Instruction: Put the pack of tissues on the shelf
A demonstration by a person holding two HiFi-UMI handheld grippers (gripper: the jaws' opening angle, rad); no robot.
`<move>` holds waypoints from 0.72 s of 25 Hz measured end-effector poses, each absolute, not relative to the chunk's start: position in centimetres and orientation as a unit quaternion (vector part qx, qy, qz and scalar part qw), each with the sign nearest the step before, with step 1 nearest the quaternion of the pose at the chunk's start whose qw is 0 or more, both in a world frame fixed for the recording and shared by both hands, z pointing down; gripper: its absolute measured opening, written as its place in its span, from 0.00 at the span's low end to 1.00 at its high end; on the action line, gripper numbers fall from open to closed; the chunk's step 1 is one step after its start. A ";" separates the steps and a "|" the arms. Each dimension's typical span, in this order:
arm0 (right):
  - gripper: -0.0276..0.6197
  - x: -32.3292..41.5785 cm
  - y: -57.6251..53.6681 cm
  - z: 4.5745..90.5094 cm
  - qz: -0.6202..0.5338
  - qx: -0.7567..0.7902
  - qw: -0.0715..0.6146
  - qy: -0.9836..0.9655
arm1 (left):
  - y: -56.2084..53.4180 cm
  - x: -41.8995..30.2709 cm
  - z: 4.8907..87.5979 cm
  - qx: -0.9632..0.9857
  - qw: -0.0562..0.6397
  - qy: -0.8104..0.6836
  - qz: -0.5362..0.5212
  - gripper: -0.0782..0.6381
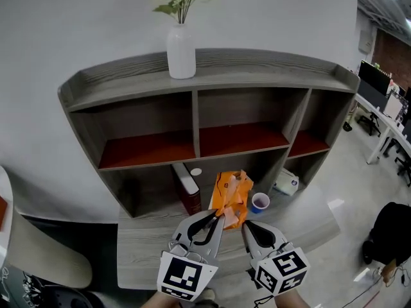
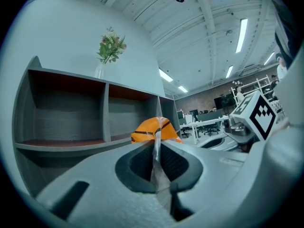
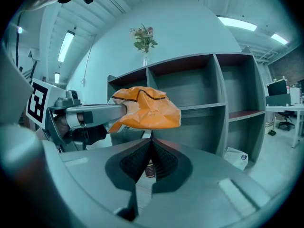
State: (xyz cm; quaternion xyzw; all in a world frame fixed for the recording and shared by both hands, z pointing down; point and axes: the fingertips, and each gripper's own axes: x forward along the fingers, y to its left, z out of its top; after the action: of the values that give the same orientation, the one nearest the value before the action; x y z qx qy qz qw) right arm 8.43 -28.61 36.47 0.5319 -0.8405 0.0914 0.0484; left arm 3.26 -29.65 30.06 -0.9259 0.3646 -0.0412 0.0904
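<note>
Head view: your left claw (image 1: 217, 218) is pinched shut on the pack of tissues (image 1: 232, 196), held aloft, lengthwise toward the shelf (image 1: 196, 117) middle column. Right claw (image 1: 247, 228) closed, empty, alongside.

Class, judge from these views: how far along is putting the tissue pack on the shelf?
Done: the pack is lifted, pinched by its edge in the left tongs. In hand: it is held in front of the shelf, with the closed right tongs at its lower edge. Left: set it in a compartment and let go.
</note>
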 end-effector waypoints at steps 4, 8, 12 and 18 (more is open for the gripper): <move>0.04 8.0 -30.2 36.1 0.087 0.537 0.049 -0.837 | -31.0 3.2 29.0 -0.931 0.093 0.352 -0.033 0.11; 0.04 7.9 -31.6 35.9 0.088 0.548 0.052 -0.830 | -32.2 3.0 27.8 -0.933 0.109 0.343 -0.027 0.11; 0.04 7.9 -32.7 35.8 0.091 0.560 0.051 -0.822 | -33.5 2.6 27.0 -0.936 0.109 0.334 -0.013 0.11; 0.04 8.8 -33.4 35.7 0.089 0.572 0.057 -0.814 | -34.6 3.0 26.5 -0.938 0.105 0.330 0.006 0.11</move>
State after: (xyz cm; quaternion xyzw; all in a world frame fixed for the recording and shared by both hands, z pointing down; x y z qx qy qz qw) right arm 8.82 -33.38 35.67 0.5718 -0.8136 0.0888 0.0570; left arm 2.97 -34.65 26.46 -0.9380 0.3303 0.0056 0.1046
